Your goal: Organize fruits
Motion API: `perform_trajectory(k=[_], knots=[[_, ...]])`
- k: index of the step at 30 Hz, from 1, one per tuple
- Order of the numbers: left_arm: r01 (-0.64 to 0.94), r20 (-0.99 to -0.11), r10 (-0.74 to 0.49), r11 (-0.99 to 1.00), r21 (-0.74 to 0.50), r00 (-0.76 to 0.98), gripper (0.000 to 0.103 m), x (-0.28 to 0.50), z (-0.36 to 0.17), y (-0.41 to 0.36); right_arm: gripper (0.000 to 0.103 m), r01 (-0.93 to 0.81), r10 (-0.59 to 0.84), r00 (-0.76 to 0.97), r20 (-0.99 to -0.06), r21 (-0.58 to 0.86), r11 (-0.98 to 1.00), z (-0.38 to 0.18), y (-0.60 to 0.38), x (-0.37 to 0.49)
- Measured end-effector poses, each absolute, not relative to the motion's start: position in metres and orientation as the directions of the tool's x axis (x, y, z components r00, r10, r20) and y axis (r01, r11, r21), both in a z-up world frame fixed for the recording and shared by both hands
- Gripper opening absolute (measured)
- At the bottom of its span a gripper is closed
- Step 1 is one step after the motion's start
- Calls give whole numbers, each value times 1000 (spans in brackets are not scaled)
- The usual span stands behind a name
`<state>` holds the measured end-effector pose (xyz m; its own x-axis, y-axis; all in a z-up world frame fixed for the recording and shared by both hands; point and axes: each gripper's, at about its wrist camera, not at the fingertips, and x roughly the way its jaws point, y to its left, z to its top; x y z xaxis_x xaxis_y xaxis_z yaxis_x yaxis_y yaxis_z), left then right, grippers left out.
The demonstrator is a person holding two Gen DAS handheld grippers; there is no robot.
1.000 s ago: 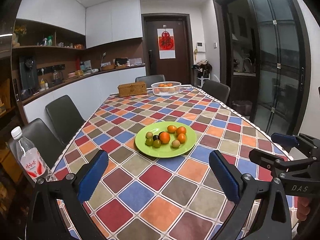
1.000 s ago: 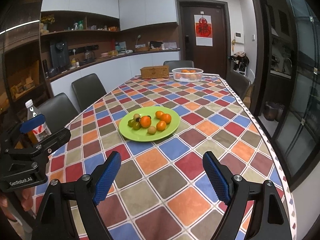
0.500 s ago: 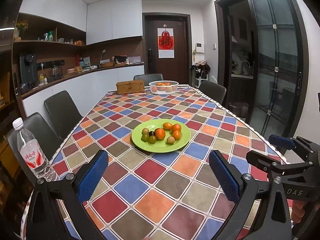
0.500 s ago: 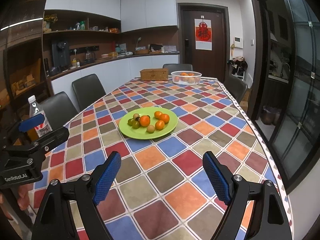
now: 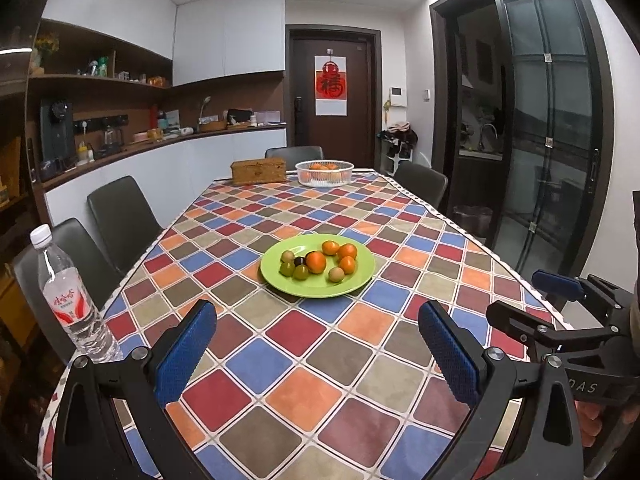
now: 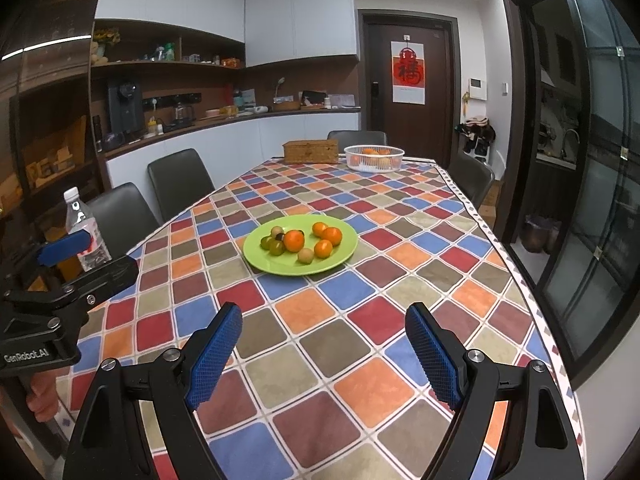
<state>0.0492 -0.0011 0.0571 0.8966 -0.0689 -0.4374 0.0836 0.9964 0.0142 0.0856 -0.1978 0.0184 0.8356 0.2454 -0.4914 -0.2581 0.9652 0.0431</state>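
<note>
**Left wrist view: both tongs spread, fruit plate ahead**

Left wrist view shows the left tongs spread wide with nothing between the blue pads, held above the near end of the counter, which has a checked cloth in many colours. Straight ahead of these tongs, well apart from them, sits the green plate with the fruits. On it lie several oranges, some small green fruits, one dark fruit and a pale brown one. A water bottle stands upright to the left of the left tongs, at the counter edge.

From the right wrist view, the right tongs are also spread and empty, with the plate ahead and slightly to their left. Far beyond the plate, at the other end of the counter, a white basket holds more oranges, and a woven box stands just beside it.
</note>
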Motion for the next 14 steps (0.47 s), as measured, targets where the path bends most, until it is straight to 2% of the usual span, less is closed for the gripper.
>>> perform_trajectory(k=[14], knots=[[86,-438,-76,996,4,896,103,47,54,0,84,-255,246,831,-499,51,966,12,-199,78]])
